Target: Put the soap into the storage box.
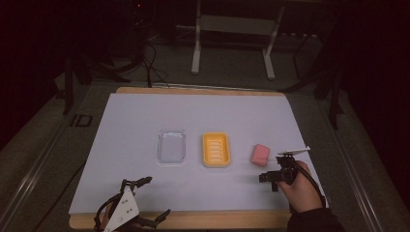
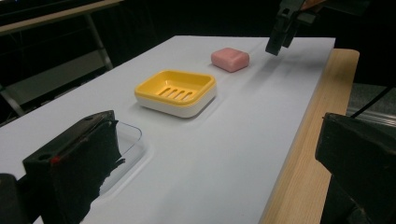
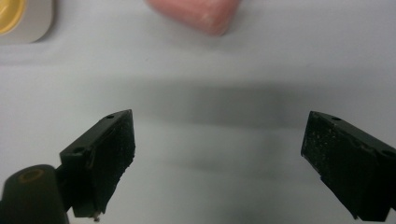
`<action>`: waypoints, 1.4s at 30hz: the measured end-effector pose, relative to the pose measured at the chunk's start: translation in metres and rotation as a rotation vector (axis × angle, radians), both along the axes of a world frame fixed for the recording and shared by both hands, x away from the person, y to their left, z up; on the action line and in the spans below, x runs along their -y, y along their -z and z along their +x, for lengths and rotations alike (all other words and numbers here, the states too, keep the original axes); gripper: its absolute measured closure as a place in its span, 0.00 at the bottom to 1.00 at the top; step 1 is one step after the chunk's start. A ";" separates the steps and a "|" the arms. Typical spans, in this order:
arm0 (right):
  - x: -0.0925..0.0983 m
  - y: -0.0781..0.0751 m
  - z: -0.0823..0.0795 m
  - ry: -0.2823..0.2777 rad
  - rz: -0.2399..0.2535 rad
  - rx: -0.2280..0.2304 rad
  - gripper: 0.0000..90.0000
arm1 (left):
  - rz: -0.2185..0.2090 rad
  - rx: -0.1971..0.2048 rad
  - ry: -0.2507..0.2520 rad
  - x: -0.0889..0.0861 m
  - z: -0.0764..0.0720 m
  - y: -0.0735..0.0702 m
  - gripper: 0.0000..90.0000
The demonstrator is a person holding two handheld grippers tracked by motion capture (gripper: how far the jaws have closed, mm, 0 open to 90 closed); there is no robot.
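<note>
The small pink rounded soap bar, lying on the white worktop just right of the yellow slotted soap dish, is judged light, firm, possibly slippery, best pinched across its short sides by the spread right tongs; left tongs likewise spread.

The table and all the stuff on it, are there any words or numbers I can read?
"ID": dark letters on the grey surface just left of the white sheet, in the high view; blurry, so that reading is unsure.
No text on the pink soap, the yellow soap dish, the clear tray, the left gripper or the right gripper.
</note>
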State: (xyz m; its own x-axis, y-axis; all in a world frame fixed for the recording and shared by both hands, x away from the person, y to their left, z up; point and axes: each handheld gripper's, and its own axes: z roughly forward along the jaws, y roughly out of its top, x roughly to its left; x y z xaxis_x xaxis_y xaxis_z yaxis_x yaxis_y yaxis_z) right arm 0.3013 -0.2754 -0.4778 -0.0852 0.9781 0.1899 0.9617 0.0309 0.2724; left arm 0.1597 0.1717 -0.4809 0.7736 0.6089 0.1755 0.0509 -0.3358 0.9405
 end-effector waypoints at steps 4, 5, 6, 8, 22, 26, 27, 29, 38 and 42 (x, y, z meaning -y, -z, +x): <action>-0.003 -0.001 -0.001 0.014 0.004 -0.031 0.11 | 0.002 0.000 -0.001 0.000 0.000 0.000 0.01; -0.003 -0.002 0.000 0.014 0.009 -0.039 0.11 | 0.001 0.001 -0.002 0.000 0.000 0.000 0.01; -0.004 -0.002 0.000 0.011 0.008 -0.042 0.11 | 0.001 0.000 -0.003 0.000 0.000 0.000 0.01; -0.006 -0.003 0.000 0.002 0.013 -0.064 0.11 | 0.003 0.001 -0.005 0.000 0.000 0.000 0.01; -0.030 -0.005 0.001 -0.003 -0.036 -0.248 0.14 | 0.008 -0.004 -0.007 0.000 0.000 0.001 0.01; -0.036 -0.007 0.002 0.023 -0.033 -0.267 0.16 | 0.007 -0.004 -0.007 0.000 0.000 0.001 0.01; -0.038 -0.007 0.003 0.040 -0.044 -0.278 0.19 | 0.008 -0.003 -0.007 0.000 0.000 0.001 0.01; -0.043 -0.007 0.004 0.049 -0.068 -0.286 0.22 | 0.008 -0.004 -0.007 0.000 0.000 0.001 0.01; -0.064 -0.009 0.019 0.067 -0.087 -0.315 0.23 | -0.003 -0.007 -0.002 -0.001 0.000 0.000 0.01; -0.067 -0.011 0.026 0.081 -0.099 -0.309 0.23 | 0.003 -0.009 -0.002 -0.001 0.000 0.001 0.01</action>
State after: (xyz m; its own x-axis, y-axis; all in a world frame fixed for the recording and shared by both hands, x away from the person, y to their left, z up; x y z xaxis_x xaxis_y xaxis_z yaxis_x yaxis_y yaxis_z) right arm 0.3270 -0.2079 -0.4666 0.0403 0.9943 0.0982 0.9988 -0.0373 -0.0326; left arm 0.1602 0.1723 -0.4816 0.7738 0.6100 0.1706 0.0596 -0.3382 0.9392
